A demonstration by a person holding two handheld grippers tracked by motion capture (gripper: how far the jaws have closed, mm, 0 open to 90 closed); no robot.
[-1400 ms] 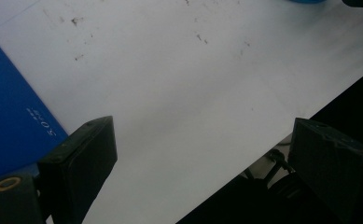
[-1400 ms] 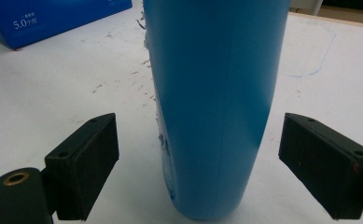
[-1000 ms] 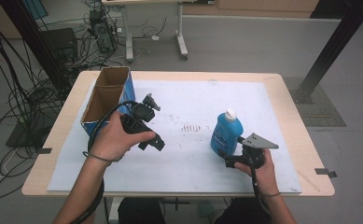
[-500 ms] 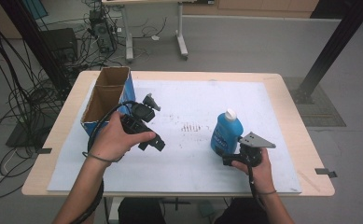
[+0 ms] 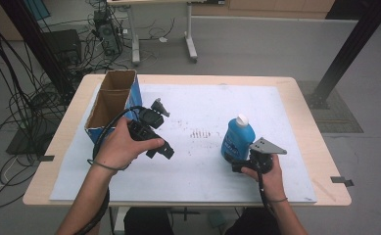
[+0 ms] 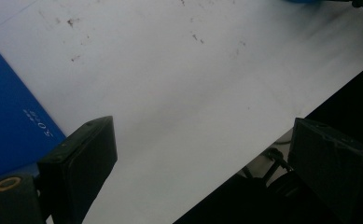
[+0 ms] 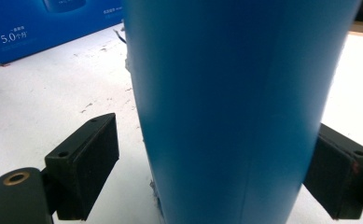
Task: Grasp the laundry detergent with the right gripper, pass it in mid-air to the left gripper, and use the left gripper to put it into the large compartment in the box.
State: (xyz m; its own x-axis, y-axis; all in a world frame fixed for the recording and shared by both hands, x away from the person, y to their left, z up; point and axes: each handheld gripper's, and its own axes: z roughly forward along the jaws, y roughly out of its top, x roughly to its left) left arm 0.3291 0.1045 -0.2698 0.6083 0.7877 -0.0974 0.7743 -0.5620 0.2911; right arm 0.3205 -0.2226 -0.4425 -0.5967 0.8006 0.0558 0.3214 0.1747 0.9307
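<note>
Right gripper (image 7: 212, 158) straddles blue bottle (image 5: 237, 138) – gap at one pad (not clamped); centre, then squeeze. Left gripper (image 6: 198, 163) wide, empty.

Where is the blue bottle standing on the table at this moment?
In the high view the blue bottle stands upright on the white mat, right of centre, directly in front of the right gripper, far from the cardboard box at the left.

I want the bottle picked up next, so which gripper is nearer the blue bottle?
Right. The right gripper has its jaws either side of the blue bottle, a gap at the left pad; the left gripper is well off, beside the cardboard box.
</note>
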